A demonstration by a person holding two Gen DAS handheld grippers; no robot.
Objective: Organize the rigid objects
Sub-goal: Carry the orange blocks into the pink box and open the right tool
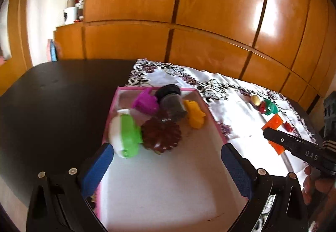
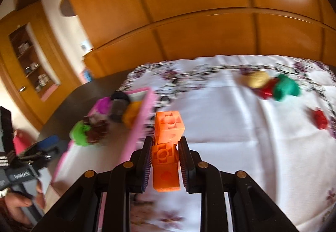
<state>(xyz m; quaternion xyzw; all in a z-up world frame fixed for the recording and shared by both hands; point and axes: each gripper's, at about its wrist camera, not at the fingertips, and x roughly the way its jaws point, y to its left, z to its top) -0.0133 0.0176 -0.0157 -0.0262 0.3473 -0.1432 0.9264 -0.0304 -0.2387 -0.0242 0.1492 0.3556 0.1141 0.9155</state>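
Note:
A pink-rimmed tray (image 1: 212, 114) holds a green and white toy (image 1: 126, 135), a brown ridged piece (image 1: 161, 135), a purple toy (image 1: 146, 102), a dark jar (image 1: 172, 102) and a yellow toy (image 1: 195, 114). My left gripper (image 1: 167, 160) is open and empty above the tray's near end. My right gripper (image 2: 166, 160) is shut on an orange block piece (image 2: 167, 144) and holds it over the cloth, right of the tray (image 2: 138, 127). It also shows in the left wrist view (image 1: 273, 125).
A flowered white cloth (image 2: 241, 127) covers the right part of a dark table (image 1: 63, 95). On it lie a gold piece (image 2: 257, 78), a green toy (image 2: 285, 87) and red pieces (image 2: 320, 119). Wooden cabinets (image 1: 189, 11) stand behind.

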